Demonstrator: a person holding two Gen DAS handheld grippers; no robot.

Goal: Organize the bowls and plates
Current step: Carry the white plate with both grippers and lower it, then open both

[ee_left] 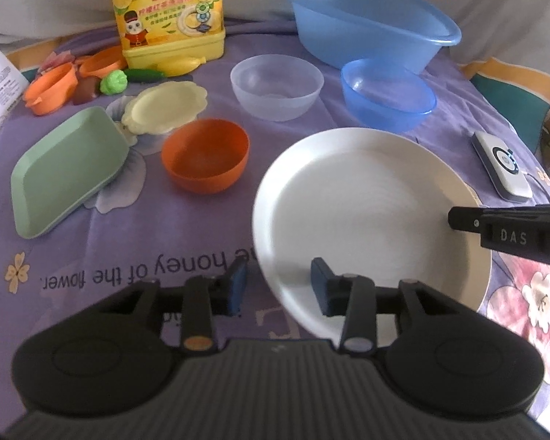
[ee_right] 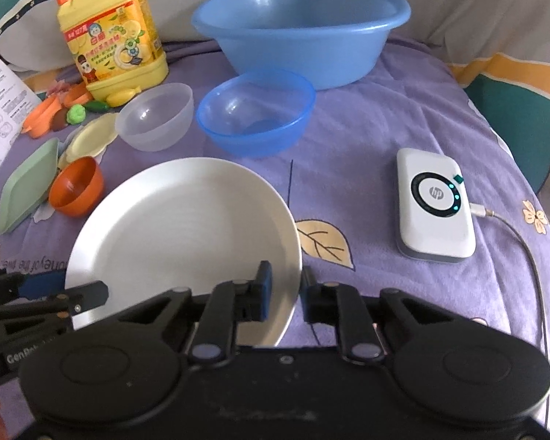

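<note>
A large white plate [ee_left: 366, 212] [ee_right: 187, 231] is tilted above the purple cloth. My right gripper [ee_right: 286, 293] is shut on its right rim, one finger on each side of the edge. My left gripper [ee_left: 278, 286] is open and straddles the plate's left rim without clamping it. An orange bowl [ee_left: 205, 154] [ee_right: 77, 187], a clear bowl [ee_left: 275, 86] [ee_right: 154, 115], a small blue bowl [ee_left: 387, 93] [ee_right: 255, 112] and a green rectangular plate [ee_left: 68, 170] [ee_right: 27, 187] stand on the cloth. A cream scalloped plate [ee_left: 165, 108] [ee_right: 90, 139] lies behind the green one.
A big blue basin [ee_left: 366, 22] [ee_right: 300, 25] stands at the back. A yellow detergent jug [ee_left: 168, 11] [ee_right: 113, 33], orange toy cups [ee_left: 51, 88] and toy vegetables [ee_left: 114, 81] are back left. A white HP device [ee_right: 434, 205] [ee_left: 502, 163] with a cable lies right.
</note>
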